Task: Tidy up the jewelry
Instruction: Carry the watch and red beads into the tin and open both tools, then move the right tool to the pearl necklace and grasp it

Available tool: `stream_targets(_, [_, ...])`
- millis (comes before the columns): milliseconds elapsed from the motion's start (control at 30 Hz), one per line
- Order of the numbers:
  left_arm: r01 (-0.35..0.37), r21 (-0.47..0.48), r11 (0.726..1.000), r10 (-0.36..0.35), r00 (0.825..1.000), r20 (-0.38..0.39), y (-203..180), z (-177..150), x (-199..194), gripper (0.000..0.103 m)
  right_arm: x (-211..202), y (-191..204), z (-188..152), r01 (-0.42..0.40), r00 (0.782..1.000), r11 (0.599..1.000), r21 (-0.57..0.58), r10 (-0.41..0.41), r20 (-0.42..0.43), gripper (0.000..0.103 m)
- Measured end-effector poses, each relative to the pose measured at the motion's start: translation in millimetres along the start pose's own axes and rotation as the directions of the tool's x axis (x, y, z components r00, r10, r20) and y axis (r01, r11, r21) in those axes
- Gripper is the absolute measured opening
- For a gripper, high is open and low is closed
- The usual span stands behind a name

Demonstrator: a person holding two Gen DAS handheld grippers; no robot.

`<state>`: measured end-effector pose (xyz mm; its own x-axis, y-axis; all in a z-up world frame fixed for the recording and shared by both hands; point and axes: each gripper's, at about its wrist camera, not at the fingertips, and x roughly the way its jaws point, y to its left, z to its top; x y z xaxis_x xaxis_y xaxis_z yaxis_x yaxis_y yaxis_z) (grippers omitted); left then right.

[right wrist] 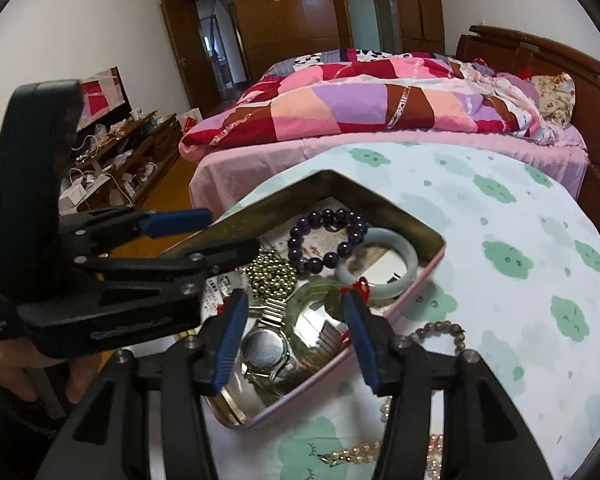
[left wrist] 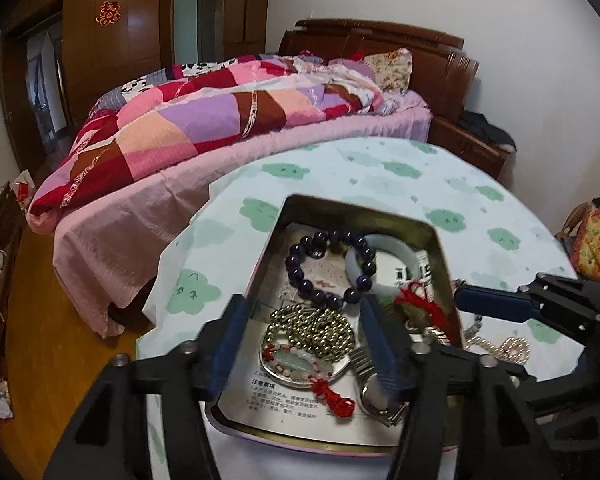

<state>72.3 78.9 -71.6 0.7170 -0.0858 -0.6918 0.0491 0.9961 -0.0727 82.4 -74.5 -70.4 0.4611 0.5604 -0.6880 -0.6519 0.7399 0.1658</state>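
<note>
Behind the bench, a wooden-framed bed [left wrist: 236, 148] with a pink sheet and a patchwork quilt of red, pink and lilac squares [right wrist: 380, 108] is seen, with dark wooden wardrobes [right wrist: 300, 20] against the far wall. A round bench covered by a pale cloth printed with green clouds [right wrist: 520, 240] fills the foreground.

On the bench, a rectangular metal tin with a pink outer wall and rounded corners [right wrist: 428, 268] is placed, lined with a printed paper sheet [left wrist: 284, 400]. All of the following are contained in the tin:
- a pale green jade bangle [right wrist: 410, 268], lying flat at the far side;
- a bracelet of dark purple round beads [left wrist: 328, 268], overlapping the bangle;
- a heaped strand of small gold-coloured metal beads [left wrist: 320, 328];
- a silver wristwatch with a metal link strap [right wrist: 264, 350], near the front wall;
- a green stone pendant on a red knotted cord [left wrist: 300, 360].

Outside the tin, on the cloth, a strand of small pearl beads [right wrist: 360, 450] and a bracelet of brownish round beads [right wrist: 448, 330] are laid.

The left claw [left wrist: 304, 348] is held released above the tin, with nothing pressed between its blue pads. The right claw [right wrist: 296, 340] is likewise released, positioned over the wristwatch with no item gripped.
</note>
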Motion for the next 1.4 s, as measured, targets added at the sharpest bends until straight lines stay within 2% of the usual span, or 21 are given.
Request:
stream_targets(233, [-0.035, -0.004, 0.999, 0.035, 0.999, -0.002, 0.2, 1.5, 2.3, 0.065, -14.8, -16.3, -8.4, 0.034, 0.999, 0.999, 0.019, -0.034, 0.018, 0.066])
stream_targets(400, [-0.060, -0.025, 0.998, 0.060, 0.998, 0.015, 4.4, 2.7, -1.6, 0.066, -35.4, -45.0, -22.4, 0.107, 0.994, 0.993, 0.058, -0.108, 0.028, 0.070])
stream_targets(533, [-0.087, -0.024, 0.996, 0.087, 0.996, 0.023, 4.5, 3.3, -3.7, 0.066, -42.4, -65.6, -39.7, 0.162, 0.987, 0.982, 0.098, -0.163, -0.002, 0.070])
stream_targets(700, [-0.088, -0.013, 0.996, 0.088, 0.996, 0.010, -2.3, 2.3, -2.7, 0.067, -35.7, -70.4, -53.5, 0.166, 0.986, 0.979, 0.115, -0.162, -0.050, 0.071])
stream_targets(967, [-0.061, 0.006, 0.998, 0.061, 0.998, -0.013, -18.0, -3.3, 0.9, 0.067, -14.9, -55.5, -61.1, 0.171, 0.979, 0.985, 0.034, -0.166, -0.121, 0.070])
stream_targets(1100, [-0.036, 0.015, 0.999, 0.036, 0.999, -0.019, -27.8, -5.1, -0.3, 0.067, -12.3, -51.9, -69.2, 0.186, 0.969, 0.983, -0.003, -0.184, -0.166, 0.068])
stream_targets(1200, [-0.017, 0.038, 0.999, 0.017, 1.000, -0.021, -38.2, -6.3, -1.6, 0.067, -18.8, -57.2, -77.2, 0.191, 0.968, 0.982, 0.001, -0.188, -0.168, 0.068])
stream_targets(1233, [-0.009, 0.044, 0.999, 0.010, 1.000, -0.022, -42.0, -7.0, -1.9, 0.067, -21.2, -61.3, -79.7, 0.182, 0.969, 0.983, 0.016, -0.177, -0.171, 0.063])
stream_targets(1300, [0.008, 0.057, 0.998, -0.007, 1.000, -0.025, -48.9, -8.4, -2.6, 0.067, -25.4, -66.1, -82.7, 0.182, 0.968, 0.983, 0.025, -0.175, -0.177, 0.032])
stream_targets(1333, [0.017, 0.064, 0.998, -0.015, 1.000, -0.026, -52.2, -9.2, -3.2, 0.067, -27.6, -65.9, -84.1, 0.215, 0.961, 0.977, -0.008, -0.213, -0.176, 0.018])
stream_targets(1400, [0.040, 0.083, 0.996, -0.038, 0.999, -0.025, -61.6, -10.6, -5.4, 0.066, -32.4, -70.0, -86.2, 0.213, 0.961, 0.977, -0.005, -0.210, -0.179, 0.016])
